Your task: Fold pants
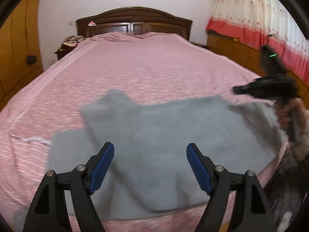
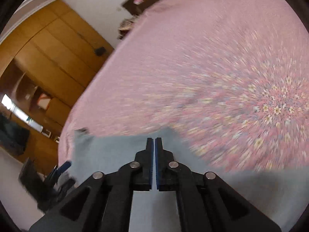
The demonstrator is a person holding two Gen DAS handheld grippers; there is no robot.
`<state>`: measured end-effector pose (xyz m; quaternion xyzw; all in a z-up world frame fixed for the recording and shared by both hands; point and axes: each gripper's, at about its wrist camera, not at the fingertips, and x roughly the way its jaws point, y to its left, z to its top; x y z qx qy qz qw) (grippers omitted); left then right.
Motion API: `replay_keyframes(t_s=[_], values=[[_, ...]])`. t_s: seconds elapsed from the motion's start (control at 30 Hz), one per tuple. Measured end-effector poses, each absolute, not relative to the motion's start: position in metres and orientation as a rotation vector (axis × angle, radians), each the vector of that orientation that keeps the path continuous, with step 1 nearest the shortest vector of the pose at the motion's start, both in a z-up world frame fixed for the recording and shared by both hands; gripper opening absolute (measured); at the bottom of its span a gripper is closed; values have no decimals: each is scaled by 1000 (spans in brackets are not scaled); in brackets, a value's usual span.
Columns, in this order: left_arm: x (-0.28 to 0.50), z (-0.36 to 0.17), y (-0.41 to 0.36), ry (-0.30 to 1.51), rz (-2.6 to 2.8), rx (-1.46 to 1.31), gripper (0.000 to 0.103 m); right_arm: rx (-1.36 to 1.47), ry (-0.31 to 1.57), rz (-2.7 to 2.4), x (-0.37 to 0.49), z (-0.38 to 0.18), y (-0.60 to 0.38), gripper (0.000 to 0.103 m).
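Note:
Grey pants [image 1: 154, 131] lie spread across the near part of a pink bed [image 1: 144, 61], with a folded part at the left. My left gripper [image 1: 150, 148] hovers open just above them, blue pads [image 1: 102, 168] wide apart and nothing between. At the pants' right end, a hand [image 1: 287, 116] holds my right gripper [image 1: 234, 90] above the cloth. The right wrist view is blurred: the right gripper [image 2: 154, 139] is shut over the grey pants [image 2: 115, 150], and no cloth shows between its fingers. The left gripper's blue finger [image 2: 64, 166] shows at the lower left.
A dark wooden headboard [image 1: 133, 19] stands at the far end of the bed. Wooden wardrobes [image 2: 44, 54] line the left wall. A low cabinet [image 1: 231, 48] under a red and white curtain [image 1: 260, 19] runs along the right. A nightstand with clutter [image 1: 67, 44] is at the far left.

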<state>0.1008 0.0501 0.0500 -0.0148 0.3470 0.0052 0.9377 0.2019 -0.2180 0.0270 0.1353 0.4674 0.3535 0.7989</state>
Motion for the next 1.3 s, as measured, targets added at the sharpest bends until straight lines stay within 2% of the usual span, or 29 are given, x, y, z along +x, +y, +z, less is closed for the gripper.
replay_keyframes(t_s=[0.17, 0.23, 0.4, 0.6, 0.73, 0.83, 1.0, 1.1, 1.17, 1.3], values=[[86, 56, 104, 710, 40, -127, 82, 181, 862, 797, 133, 67, -160, 18], [82, 54, 126, 717, 47, -173, 82, 141, 821, 783, 111, 69, -139, 28], [63, 39, 176, 667, 55, -298, 83, -60, 657, 746, 38, 64, -66, 28], [52, 24, 200, 676, 115, -362, 85, -305, 423, 481, -48, 19, 13, 28], [51, 16, 206, 704, 121, -388, 85, -599, 350, 472, -67, -13, 69, 28], [49, 17, 203, 699, 108, -370, 85, -672, 336, 408, -59, -25, 90, 28], [49, 16, 209, 700, 115, -415, 85, -631, 368, 347, -33, -25, 87, 28], [46, 15, 211, 696, 120, -423, 85, -476, 435, 405, -18, -16, 63, 6], [44, 16, 210, 687, 124, -415, 85, -254, 513, 463, -9, -3, 35, 6], [42, 22, 202, 648, 93, -393, 86, 455, 703, 533, 35, -3, -71, 6]])
